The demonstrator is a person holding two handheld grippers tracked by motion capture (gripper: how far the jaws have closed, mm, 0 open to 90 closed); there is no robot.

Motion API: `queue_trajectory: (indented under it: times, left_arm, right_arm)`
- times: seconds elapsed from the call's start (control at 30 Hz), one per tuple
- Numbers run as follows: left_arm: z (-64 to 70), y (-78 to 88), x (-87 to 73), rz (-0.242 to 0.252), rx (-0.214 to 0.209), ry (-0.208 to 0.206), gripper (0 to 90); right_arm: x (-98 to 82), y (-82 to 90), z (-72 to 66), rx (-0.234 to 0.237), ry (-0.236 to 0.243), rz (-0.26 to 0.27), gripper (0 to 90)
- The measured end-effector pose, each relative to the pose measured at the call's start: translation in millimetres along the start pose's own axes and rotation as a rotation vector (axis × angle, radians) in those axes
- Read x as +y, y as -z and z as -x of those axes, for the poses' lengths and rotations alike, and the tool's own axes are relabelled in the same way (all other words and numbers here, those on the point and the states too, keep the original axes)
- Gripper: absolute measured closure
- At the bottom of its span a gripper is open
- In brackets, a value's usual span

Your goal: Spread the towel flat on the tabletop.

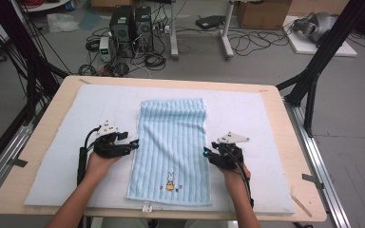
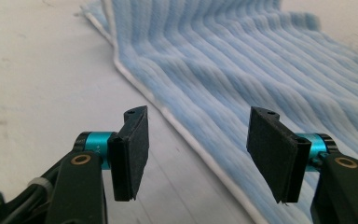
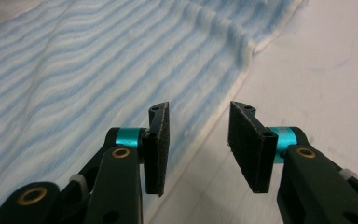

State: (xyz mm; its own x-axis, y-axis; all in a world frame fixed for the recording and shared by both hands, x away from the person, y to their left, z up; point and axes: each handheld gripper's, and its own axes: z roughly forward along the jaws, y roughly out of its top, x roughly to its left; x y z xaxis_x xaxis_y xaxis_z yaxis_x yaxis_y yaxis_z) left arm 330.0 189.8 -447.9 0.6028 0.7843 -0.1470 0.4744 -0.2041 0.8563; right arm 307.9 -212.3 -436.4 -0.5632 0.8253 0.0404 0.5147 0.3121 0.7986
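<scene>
At centre frame, left gripper [image 1: 136, 143] released beside towel's [image 1: 172, 142] left edge, right gripper [image 1: 206, 152] released beside its right edge, nothing between either jaws, blue towel flat on white mat [image 1: 62, 156], wooden table [image 1: 57, 92] beneath.

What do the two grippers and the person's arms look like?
Each gripper, left gripper and right gripper, is black with teal collars, brass rivets, flat black pads, a pale three-cornered top plate and a trailing black cable. The forearms are bare, without sleeves.
</scene>
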Motion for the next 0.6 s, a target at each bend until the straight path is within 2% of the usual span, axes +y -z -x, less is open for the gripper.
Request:
queue_trajectory:
  times: [0.07, 0.13, 0.33, 0.43, 0.5, 0.57, 0.6]
  left_arm:
    - [6.0, 7.3, -5.7, 0.005, -0.009, -0.013, 39.1]
    - [12.0, 14.7, -9.1, 0.018, -0.019, -0.001, 38.8]
    - [31.3, 30.6, -21.9, -0.004, -0.063, -0.01, 42.1]
    - [41.5, 32.0, -27.5, -0.029, -0.106, -0.022, 47.0]
    - [48.1, 31.7, -28.7, -0.053, -0.116, -0.042, 49.4]
    - [53.3, 30.0, -29.8, -0.088, -0.153, -0.044, 53.0]
    - [56.0, 29.5, -30.2, -0.109, -0.157, -0.07, 54.2]
  right_arm:
    - [-8.1, 5.2, -3.7, 0.009, -0.004, 0.001, 57.6]
    - [-15.3, 9.4, -8.1, 0.02, -0.007, 0.003, 56.4]
    - [-27.6, 18.1, -24.3, 0.062, 0.014, -0.008, 53.8]
    - [-29.9, 21.3, -31.2, 0.079, 0.028, -0.004, 53.8]
    - [-30.6, 22.5, -35.5, 0.089, 0.033, -0.008, 53.8]
    - [-31.5, 22.4, -39.9, 0.096, 0.048, -0.017, 54.0]
    - [-32.3, 22.1, -41.5, 0.1, 0.056, -0.023, 54.1]
